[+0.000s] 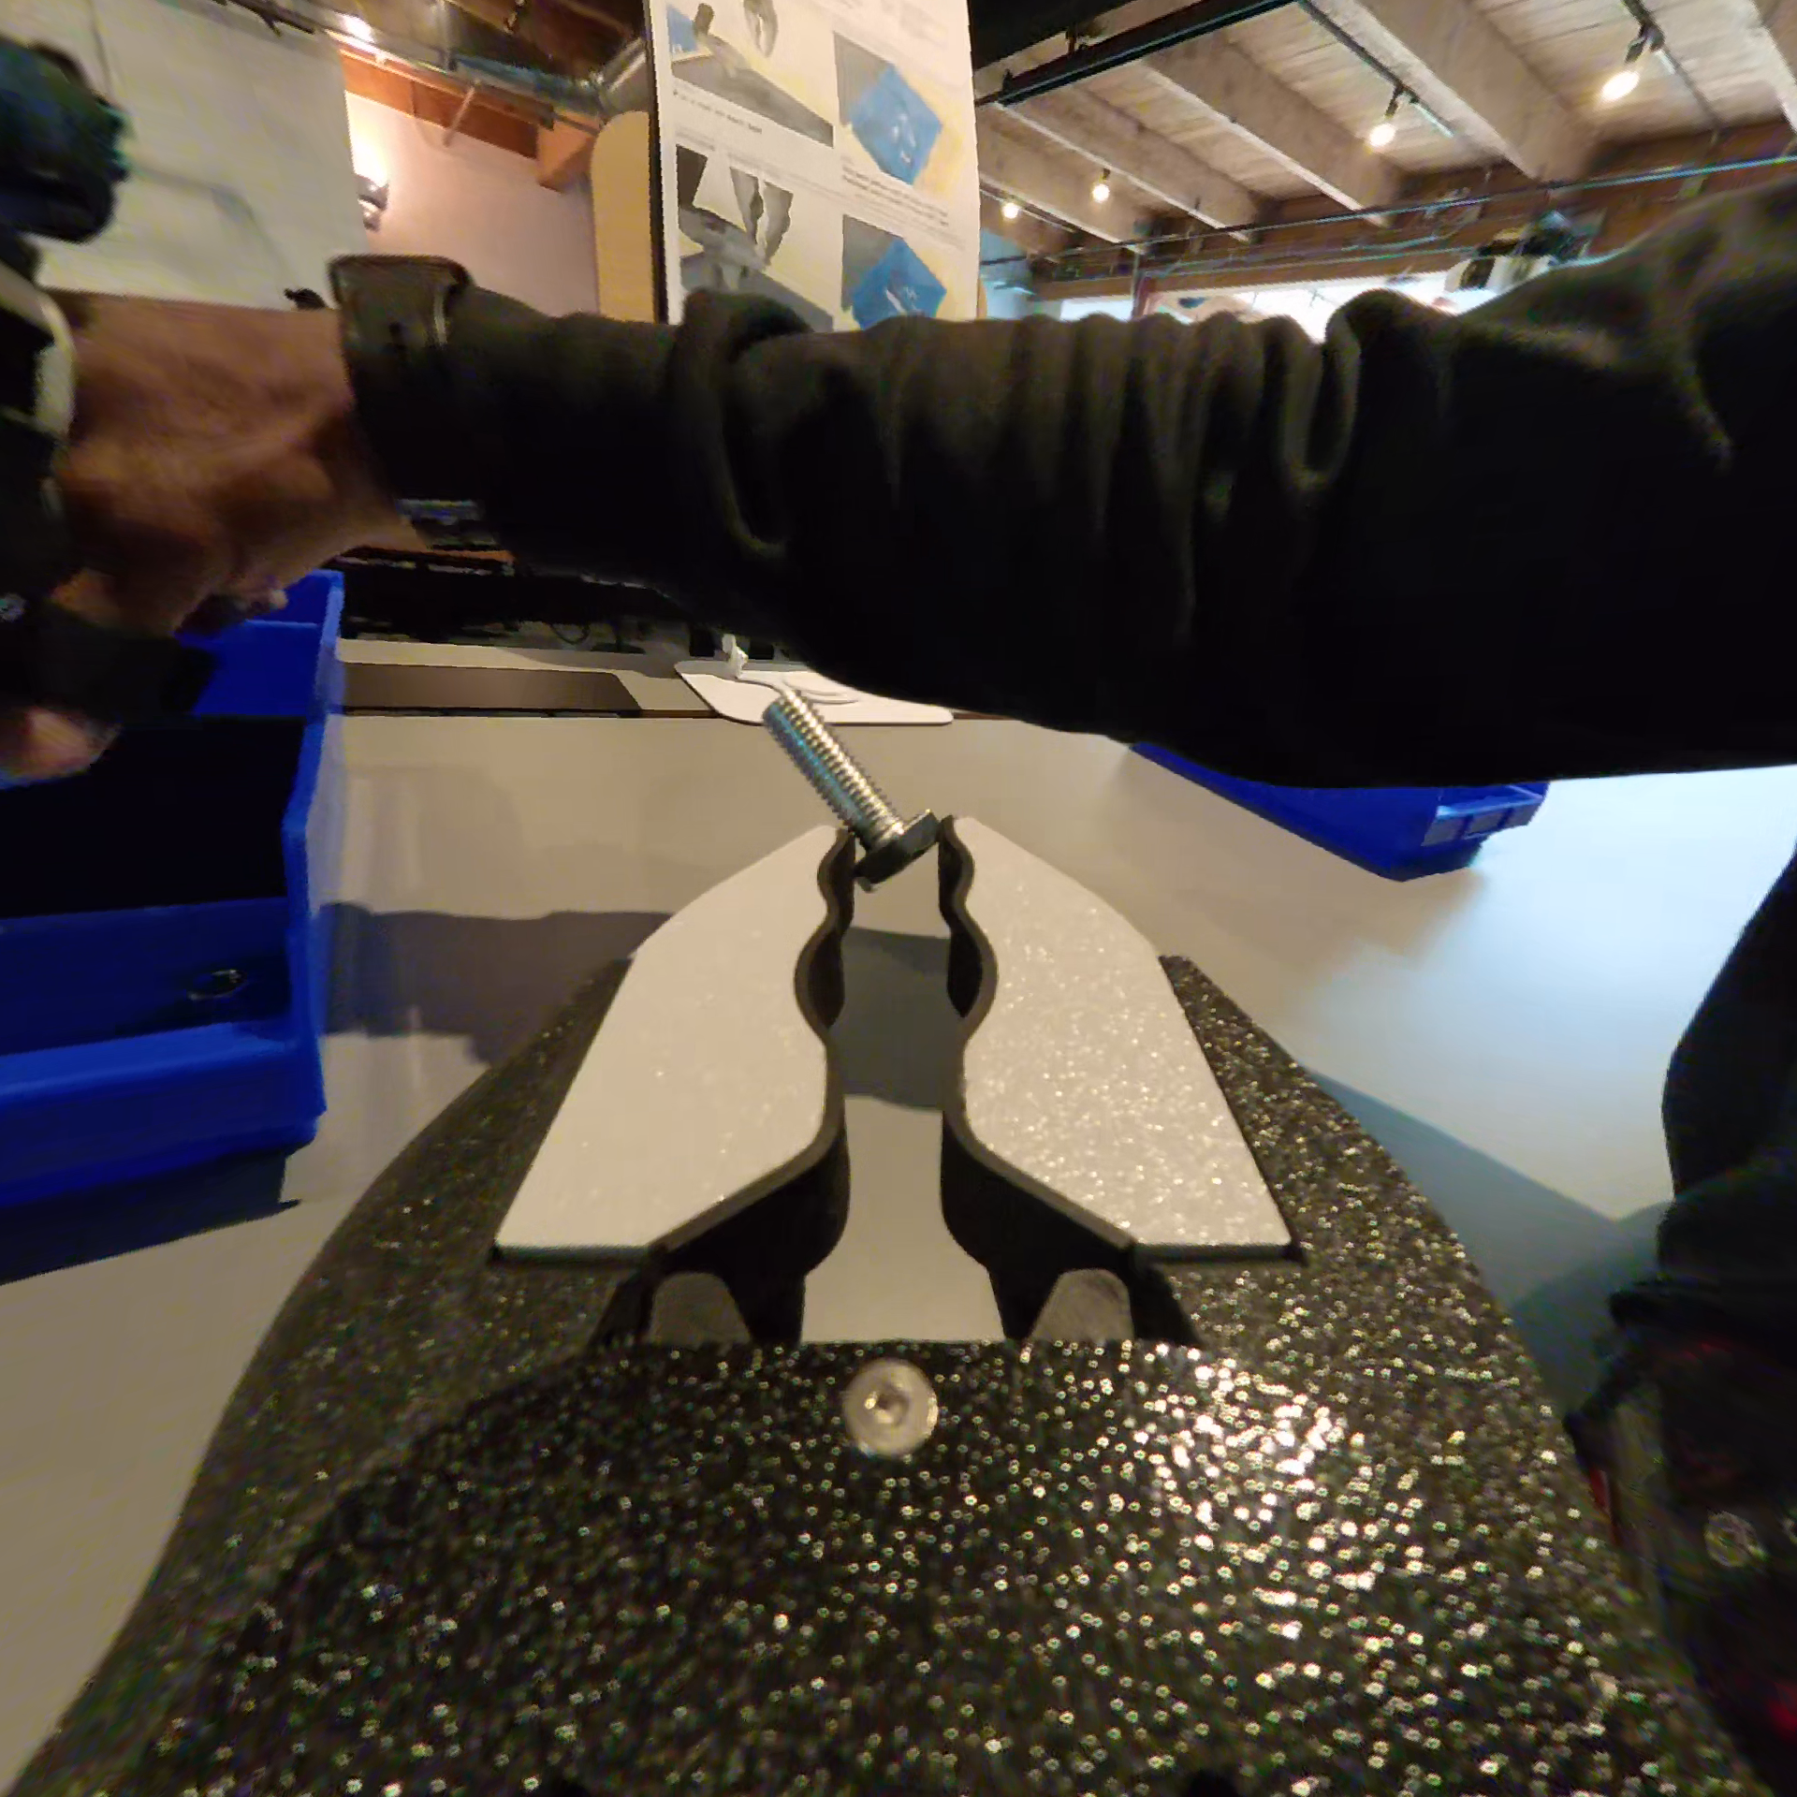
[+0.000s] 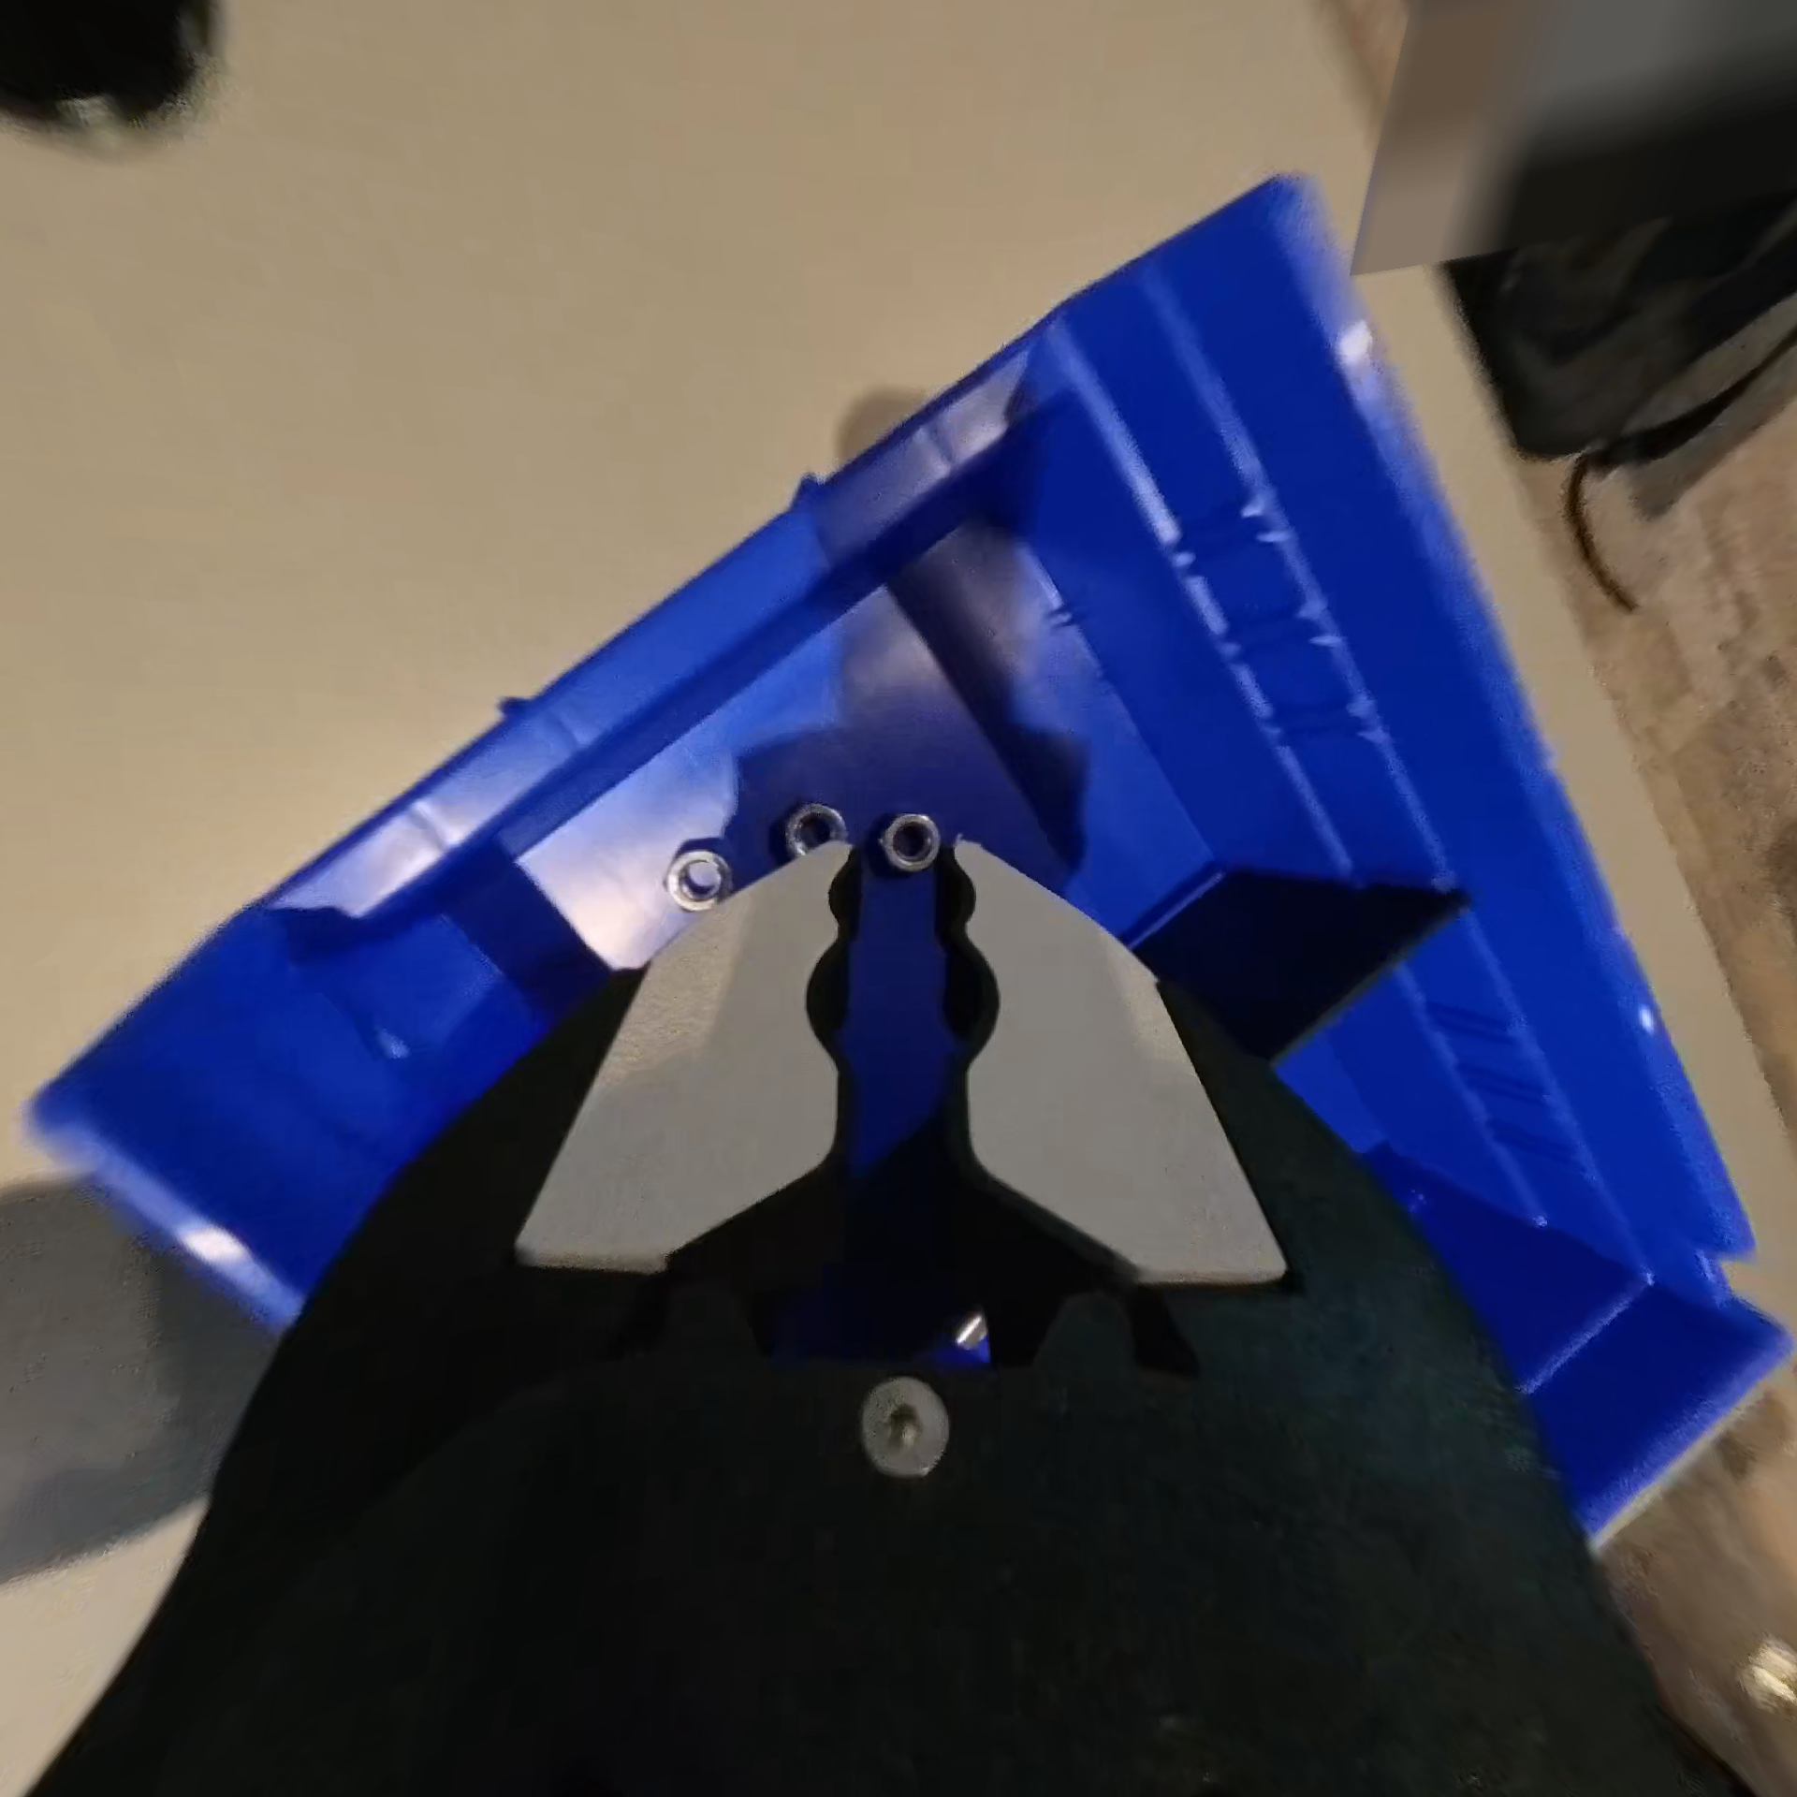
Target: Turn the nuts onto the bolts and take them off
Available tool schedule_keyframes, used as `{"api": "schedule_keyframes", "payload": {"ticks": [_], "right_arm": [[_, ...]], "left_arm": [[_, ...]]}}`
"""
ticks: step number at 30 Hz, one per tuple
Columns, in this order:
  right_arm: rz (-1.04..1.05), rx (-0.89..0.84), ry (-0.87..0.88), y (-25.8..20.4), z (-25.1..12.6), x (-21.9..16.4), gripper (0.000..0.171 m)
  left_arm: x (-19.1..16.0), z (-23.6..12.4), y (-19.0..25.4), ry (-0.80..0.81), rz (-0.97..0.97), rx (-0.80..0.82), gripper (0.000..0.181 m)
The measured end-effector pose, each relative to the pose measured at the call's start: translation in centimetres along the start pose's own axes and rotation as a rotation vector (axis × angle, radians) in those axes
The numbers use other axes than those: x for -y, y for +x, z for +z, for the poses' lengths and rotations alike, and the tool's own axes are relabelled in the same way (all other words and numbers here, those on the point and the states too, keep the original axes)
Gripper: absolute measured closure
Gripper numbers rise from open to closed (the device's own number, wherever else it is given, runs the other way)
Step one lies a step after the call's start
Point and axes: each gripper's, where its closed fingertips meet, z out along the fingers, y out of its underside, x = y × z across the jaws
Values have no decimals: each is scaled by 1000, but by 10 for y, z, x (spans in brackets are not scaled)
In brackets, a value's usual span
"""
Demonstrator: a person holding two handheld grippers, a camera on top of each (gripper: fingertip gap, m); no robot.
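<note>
Left gripper [image 1: 895, 851] pinches a bolt [image 1: 844, 783] by its head, shank tilted up; right gripper [image 2: 899, 856], jaws parted and empty, hangs over 3 nuts [image 2: 815, 829] in a blue bin [image 2: 1361, 603].

blue bin [image 2: 1215, 545] motion-blurred, edge-cropped

Shiny threaded metal bolt [image 1: 844, 786], glossy blue plastic bin [image 2: 1264, 545], smooth matt table [image 1: 1118, 875]
</note>
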Motion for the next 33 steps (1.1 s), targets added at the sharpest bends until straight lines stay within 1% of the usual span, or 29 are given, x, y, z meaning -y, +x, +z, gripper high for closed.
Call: {"api": "schedule_keyframes", "payload": {"ticks": [5, 9, 13, 21, 23, 25, 27, 30, 31, 32, 33], "right_arm": [[-60, 59, -129, -2, 29, -12, 149], [-68, 90, -181, 2, 43, -16, 144], [-81, 79, -244, 10, 53, -24, 146], [-43, 140, -288, 6, 57, -26, 151], [-42, 157, -316, 4, 57, -30, 147], [-52, 161, -358, 3, 58, -35, 145], [-45, 164, -362, 3, 59, -34, 145], [-40, 183, -373, 0, 59, -34, 151], [-41, 195, -375, -2, 58, -34, 155], [-47, 197, -381, -3, 58, -35, 166], [-53, 187, -383, -3, 59, -35, 171]], "left_arm": [[-6, -3, 1, -3, -7, 3, 165], [-5, -6, 1, 8, -16, -1, 165], [-3, -8, 4, 6, 12, -13, 165], [-4, -6, 3, 17, -12, -36, 165], [-4, -6, 3, 17, -12, -39, 165], [-4, -6, 4, 16, -12, -42, 165], [-4, -6, 4, 18, -12, -43, 165], [-4, -7, 3, 20, -15, -43, 165], [-4, -7, 3, 21, -15, -42, 165], [-4, -7, 3, 22, -16, -43, 165], [-4, -7, 3, 22, -17, -43, 165]]}}
